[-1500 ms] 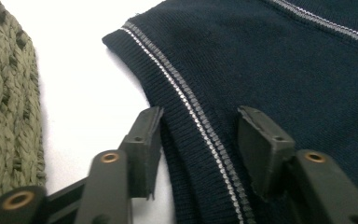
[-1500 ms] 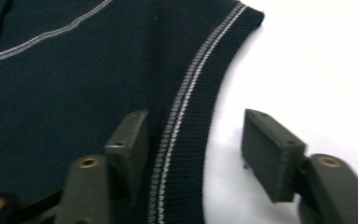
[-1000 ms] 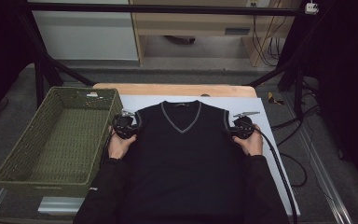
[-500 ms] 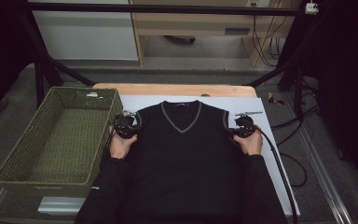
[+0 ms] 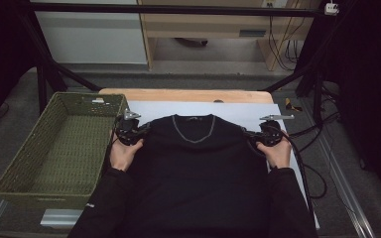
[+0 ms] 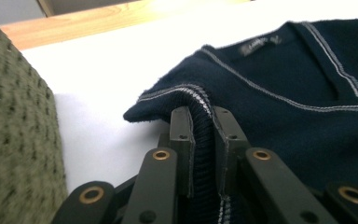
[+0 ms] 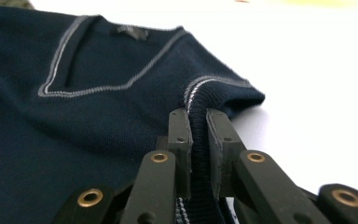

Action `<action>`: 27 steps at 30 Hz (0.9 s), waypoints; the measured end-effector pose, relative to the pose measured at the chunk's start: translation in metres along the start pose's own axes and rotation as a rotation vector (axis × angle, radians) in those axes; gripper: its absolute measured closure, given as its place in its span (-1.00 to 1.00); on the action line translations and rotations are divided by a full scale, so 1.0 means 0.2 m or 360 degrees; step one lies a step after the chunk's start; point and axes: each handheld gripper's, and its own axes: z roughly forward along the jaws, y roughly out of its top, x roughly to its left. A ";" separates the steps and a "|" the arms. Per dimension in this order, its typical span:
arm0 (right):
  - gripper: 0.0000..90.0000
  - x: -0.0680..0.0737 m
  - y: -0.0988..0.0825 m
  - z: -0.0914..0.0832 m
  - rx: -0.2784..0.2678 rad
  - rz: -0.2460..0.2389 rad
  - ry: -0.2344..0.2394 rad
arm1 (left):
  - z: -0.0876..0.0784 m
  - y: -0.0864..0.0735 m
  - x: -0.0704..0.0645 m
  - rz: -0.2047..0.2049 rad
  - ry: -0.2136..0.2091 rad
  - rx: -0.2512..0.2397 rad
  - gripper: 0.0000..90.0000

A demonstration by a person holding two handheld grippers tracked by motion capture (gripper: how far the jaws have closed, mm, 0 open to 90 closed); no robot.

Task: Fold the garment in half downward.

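Note:
A dark navy V-neck sleeveless sweater (image 5: 198, 168) with grey-trimmed neck and armholes lies flat on a white sheet (image 5: 238, 110). My left gripper (image 5: 140, 130) is at its left shoulder, shut on the ribbed armhole edge (image 6: 204, 140), which runs up between the jaws (image 6: 204, 116). My right gripper (image 5: 250, 135) is at the right shoulder; its jaws have just been closing and now pinch the ribbed armhole edge (image 7: 199, 140) between them (image 7: 198, 116). Both shoulders are raised a little off the sheet, and the V-neck (image 7: 56, 88) lies between them.
A green woven basket (image 5: 27, 148) stands empty at the left, close to my left gripper and its wall (image 6: 14, 140). The wooden table edge (image 5: 188, 95) runs behind the sheet. Cables (image 5: 312, 163) trail on the floor at the right.
Both grippers have risen a little with the sweater's shoulders in them, lifting the shoulder edges off the sheet. The right jaws closed on the armhole edge.

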 end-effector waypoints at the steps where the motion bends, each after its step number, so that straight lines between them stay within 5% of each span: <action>1: 0.81 0.01 0.01 -0.04 -0.0025 -0.0014 0.0008 | -0.02 0.00 -0.01 -0.0001 -0.0008 -0.0012 0.77; 12: 0.81 0.13 -0.02 -0.34 -0.0113 -0.0076 0.0048 | -0.33 -0.01 -0.11 0.0009 -0.0131 -0.0129 0.77; 20: 0.80 0.24 -0.13 -0.53 -0.0126 -0.0124 0.0094 | -0.52 -0.12 -0.17 0.0063 -0.0212 -0.0113 0.77; 27: 0.79 0.30 -0.26 -0.59 -0.0096 -0.0154 0.0135 | -0.62 -0.28 -0.23 0.0141 -0.0264 -0.0082 0.77</action>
